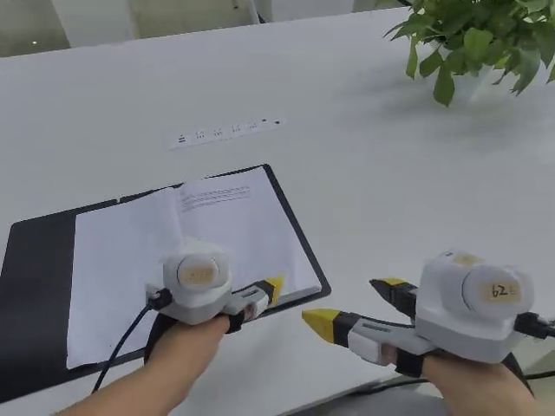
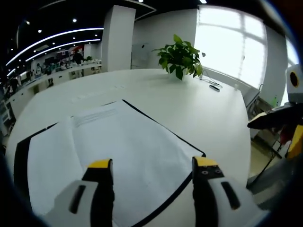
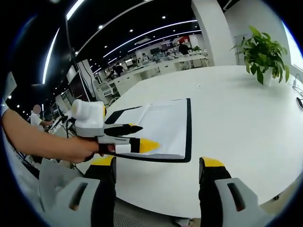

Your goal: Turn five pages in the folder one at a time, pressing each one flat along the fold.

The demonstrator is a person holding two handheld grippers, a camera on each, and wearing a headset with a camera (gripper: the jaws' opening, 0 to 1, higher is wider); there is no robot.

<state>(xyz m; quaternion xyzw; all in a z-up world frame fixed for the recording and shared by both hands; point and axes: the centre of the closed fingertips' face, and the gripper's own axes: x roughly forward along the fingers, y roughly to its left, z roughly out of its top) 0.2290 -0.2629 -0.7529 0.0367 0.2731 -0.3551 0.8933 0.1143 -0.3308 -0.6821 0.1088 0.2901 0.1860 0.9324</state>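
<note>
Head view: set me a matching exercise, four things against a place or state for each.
1 folder
2 plant
3 left gripper
4 right gripper

A at the far right of the table
B jaws apart, over the folder's near right part
C lying open, white pages up
D jaws apart, off the folder to its right

Pairs: 1-C; 2-A; 3-B; 4-D
</note>
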